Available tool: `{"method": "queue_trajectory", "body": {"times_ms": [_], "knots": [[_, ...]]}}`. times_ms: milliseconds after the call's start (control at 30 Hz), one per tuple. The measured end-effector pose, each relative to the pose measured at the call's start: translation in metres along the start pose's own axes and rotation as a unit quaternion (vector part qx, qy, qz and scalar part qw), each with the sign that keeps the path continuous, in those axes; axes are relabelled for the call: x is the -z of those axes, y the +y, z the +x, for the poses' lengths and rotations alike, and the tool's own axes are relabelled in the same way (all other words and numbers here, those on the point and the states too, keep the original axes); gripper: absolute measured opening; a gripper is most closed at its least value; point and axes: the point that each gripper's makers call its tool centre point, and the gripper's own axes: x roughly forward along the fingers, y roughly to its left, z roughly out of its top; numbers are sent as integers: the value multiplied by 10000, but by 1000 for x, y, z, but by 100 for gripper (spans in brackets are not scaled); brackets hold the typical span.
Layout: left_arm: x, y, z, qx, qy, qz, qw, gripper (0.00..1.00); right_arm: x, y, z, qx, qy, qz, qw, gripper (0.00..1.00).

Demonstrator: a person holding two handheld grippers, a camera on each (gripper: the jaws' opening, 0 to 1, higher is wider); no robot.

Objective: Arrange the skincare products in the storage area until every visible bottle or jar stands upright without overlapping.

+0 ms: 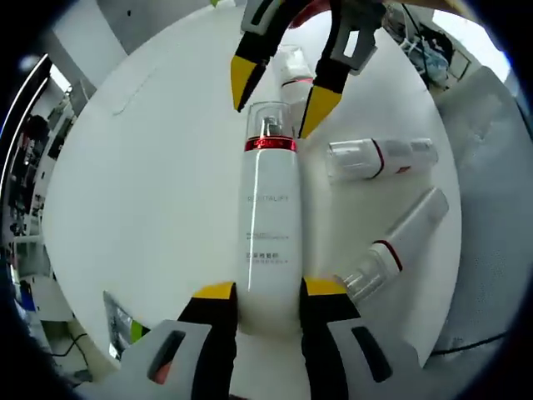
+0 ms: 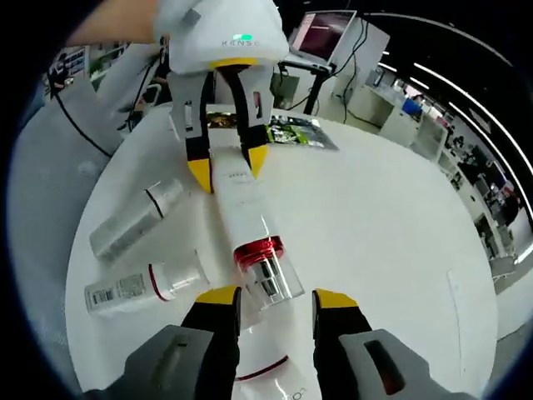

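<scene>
A tall white bottle (image 1: 268, 217) with a red ring and a clear cap (image 2: 271, 282) lies lengthwise on the round white table (image 1: 150, 183). My left gripper (image 1: 270, 289) is shut on its base, and in the right gripper view it (image 2: 227, 167) comes in from the top on that same end. My right gripper (image 2: 276, 297) stands open with its yellow tips flanking the cap, small gaps either side; it (image 1: 282, 93) reaches in from the top of the left gripper view. Two more white bottles (image 1: 379, 158) (image 1: 396, 246) lie on their sides beside it.
Another white red-banded bottle (image 1: 296, 71) lies behind the right gripper's jaws. A printed sheet (image 2: 291, 132) rests near the table's far edge. Desks, monitors (image 2: 321, 33) and cables surround the table. A person's hand (image 2: 117, 21) holds the left gripper.
</scene>
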Motion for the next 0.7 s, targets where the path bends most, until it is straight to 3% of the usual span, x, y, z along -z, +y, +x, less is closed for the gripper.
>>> {"method": "queue_trajectory", "body": {"times_ms": [467, 700], "knots": [[0, 0, 1, 40, -104, -64, 9999, 26, 2, -2, 15, -483, 321, -43, 9983, 26], [0, 0, 1, 25, -239, -192, 9995, 26, 2, -2, 13, -531, 759, -177, 9955, 24]]}}
